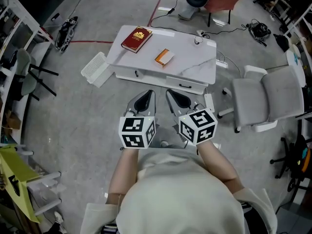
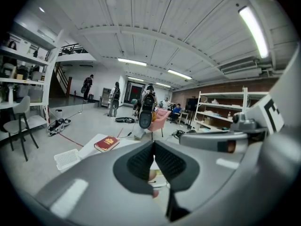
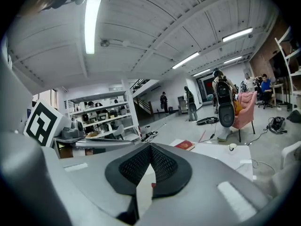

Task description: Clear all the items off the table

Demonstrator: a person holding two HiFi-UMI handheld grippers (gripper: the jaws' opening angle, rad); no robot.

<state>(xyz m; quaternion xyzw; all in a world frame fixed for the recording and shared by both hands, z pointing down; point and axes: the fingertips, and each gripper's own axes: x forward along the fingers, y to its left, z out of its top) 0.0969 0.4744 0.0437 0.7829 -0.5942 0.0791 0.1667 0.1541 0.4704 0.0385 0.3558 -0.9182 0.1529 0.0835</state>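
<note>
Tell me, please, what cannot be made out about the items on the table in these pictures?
- The red book: its cover print is too small to read in the head view.
- The orange and white item: too small in the head view to identify; the shut left gripper covers most of it in the left gripper view.
- The small round thing at the table corner: too small to name in any view.

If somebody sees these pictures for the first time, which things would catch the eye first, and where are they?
First come the left gripper and right gripper, marked with black-and-white squares, side by side, shut and empty, just short of the white table. Next is the red book at the table's far left corner, with a small orange box near the middle.
</note>
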